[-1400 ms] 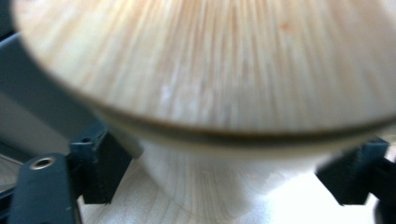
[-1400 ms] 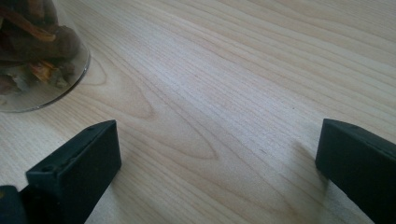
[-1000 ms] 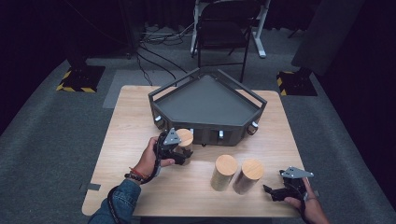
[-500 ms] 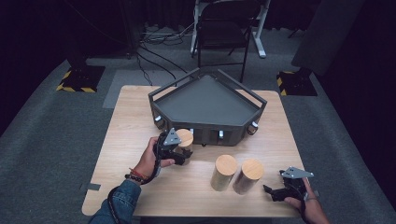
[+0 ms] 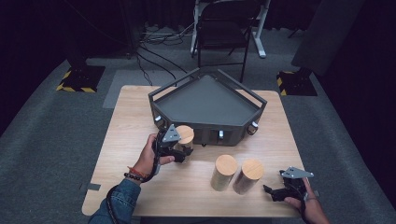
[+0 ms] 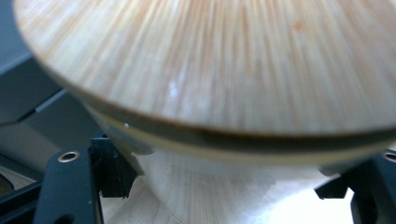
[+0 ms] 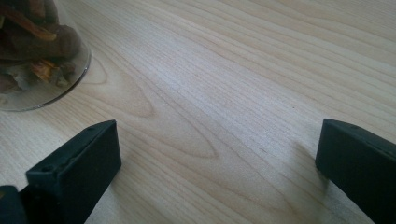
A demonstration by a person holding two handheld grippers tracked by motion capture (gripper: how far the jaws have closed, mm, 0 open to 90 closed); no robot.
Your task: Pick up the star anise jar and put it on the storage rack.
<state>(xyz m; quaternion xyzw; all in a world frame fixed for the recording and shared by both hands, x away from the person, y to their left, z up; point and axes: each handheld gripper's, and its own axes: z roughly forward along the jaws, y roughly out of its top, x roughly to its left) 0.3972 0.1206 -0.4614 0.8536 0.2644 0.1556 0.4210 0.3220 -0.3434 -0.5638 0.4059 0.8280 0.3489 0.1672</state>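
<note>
A glass jar with a round wooden lid (image 5: 185, 134) stands just in front of the dark five-sided tray (image 5: 233, 129). My left gripper (image 5: 182, 152) is shut on it. In the left gripper view the lid (image 6: 224, 60) looms close, and both black jaws press the jar body (image 6: 219, 191) under it. Two more wooden-lidded jars (image 5: 224, 171) (image 5: 249, 175) stand side by side mid-table. My right gripper (image 5: 272, 192) is open, low over the wood at the front right, with nothing between its jaws. The right gripper view has a jar's base (image 7: 32, 56), holding brown dried pieces, at its top left.
The wooden table (image 5: 130, 112) stands on grey carpet. A folding chair (image 5: 222, 35) and cables lie beyond the tray. Yellow-black striped bases (image 5: 79, 77) (image 5: 294, 77) flank the table's far corners. The table's front edge runs just below my right hand (image 5: 310, 210).
</note>
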